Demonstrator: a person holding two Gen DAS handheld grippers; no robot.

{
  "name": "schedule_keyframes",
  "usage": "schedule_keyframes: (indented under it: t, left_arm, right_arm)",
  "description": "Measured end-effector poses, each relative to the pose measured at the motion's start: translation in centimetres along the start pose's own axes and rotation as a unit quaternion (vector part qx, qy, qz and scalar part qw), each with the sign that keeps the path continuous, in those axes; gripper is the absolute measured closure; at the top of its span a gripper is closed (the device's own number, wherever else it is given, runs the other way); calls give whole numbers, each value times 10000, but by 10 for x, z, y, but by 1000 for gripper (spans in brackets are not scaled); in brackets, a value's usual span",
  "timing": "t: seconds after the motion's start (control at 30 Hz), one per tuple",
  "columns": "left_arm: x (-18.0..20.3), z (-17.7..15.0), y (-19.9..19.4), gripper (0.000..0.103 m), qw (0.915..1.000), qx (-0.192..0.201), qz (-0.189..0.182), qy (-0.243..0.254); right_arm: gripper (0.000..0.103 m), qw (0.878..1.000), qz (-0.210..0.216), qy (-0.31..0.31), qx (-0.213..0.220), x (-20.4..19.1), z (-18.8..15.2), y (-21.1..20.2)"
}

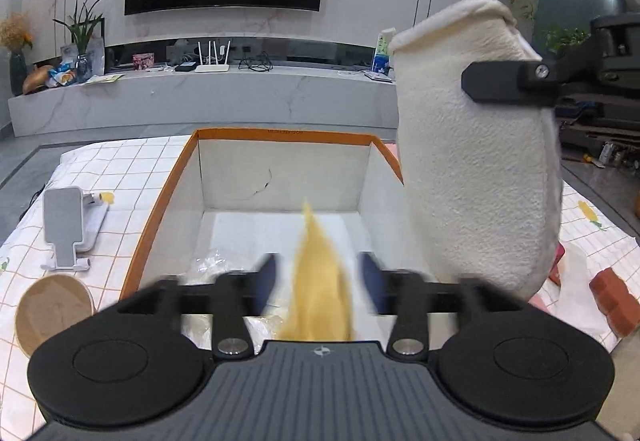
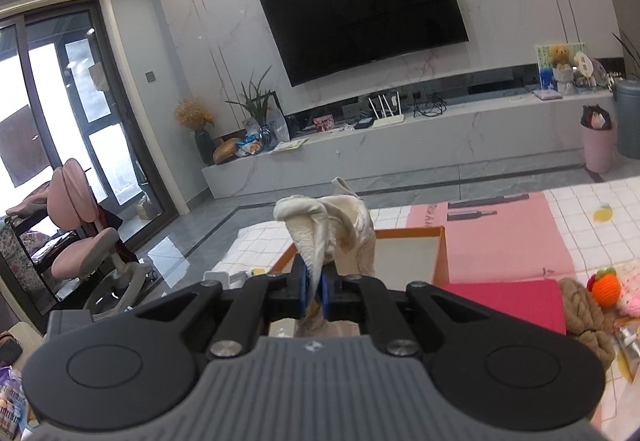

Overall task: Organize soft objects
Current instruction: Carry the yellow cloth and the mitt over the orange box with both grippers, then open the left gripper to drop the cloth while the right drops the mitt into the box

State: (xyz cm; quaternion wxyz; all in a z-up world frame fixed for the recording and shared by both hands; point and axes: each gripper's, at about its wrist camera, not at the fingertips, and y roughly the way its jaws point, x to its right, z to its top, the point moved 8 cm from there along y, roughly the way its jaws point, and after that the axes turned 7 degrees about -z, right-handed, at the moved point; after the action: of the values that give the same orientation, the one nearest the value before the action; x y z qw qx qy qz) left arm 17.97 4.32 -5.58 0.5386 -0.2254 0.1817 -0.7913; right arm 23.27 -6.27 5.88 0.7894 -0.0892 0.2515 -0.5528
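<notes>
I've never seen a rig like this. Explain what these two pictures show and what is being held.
No robot here: a person holds one two-finger tool in each hand, each carrying a camera looking along its fingers. The left view shows the left tool, jaws open, with a blurred yellow cloth between them, above an orange-edged box on a checked cloth. The right tool is shut on a cream fleece item, hanging beside the box.

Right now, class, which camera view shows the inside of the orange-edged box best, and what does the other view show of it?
The left wrist view: it looks straight into the orange-edged box, showing its white walls and floor. The right wrist view shows only part of the rim and one inner wall, partly hidden behind the cream cloth held in the right gripper.
</notes>
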Motion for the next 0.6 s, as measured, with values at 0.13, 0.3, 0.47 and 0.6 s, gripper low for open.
schedule_keyframes:
  t: [0.13,0.3,0.47,0.6]
  left_arm:
    - [2,6,-8,30,9999,107,85,53]
    - [-13,16,-22,29,9976,-5,683,63]
    - [-32,17,-43,29,9919,-43,1270,25]
    - [-45,21,-54,29,9904,-6,1370,-212]
  right_arm:
    - [99,9999,-22,41,-127,0,-5,4]
    - [99,9996,153,113,-209,-6,-3,-3]
    - [99,9977,380,100,-552,-19,-1,7]
    - [99,9922,377,227,-1163,-22,-15,36]
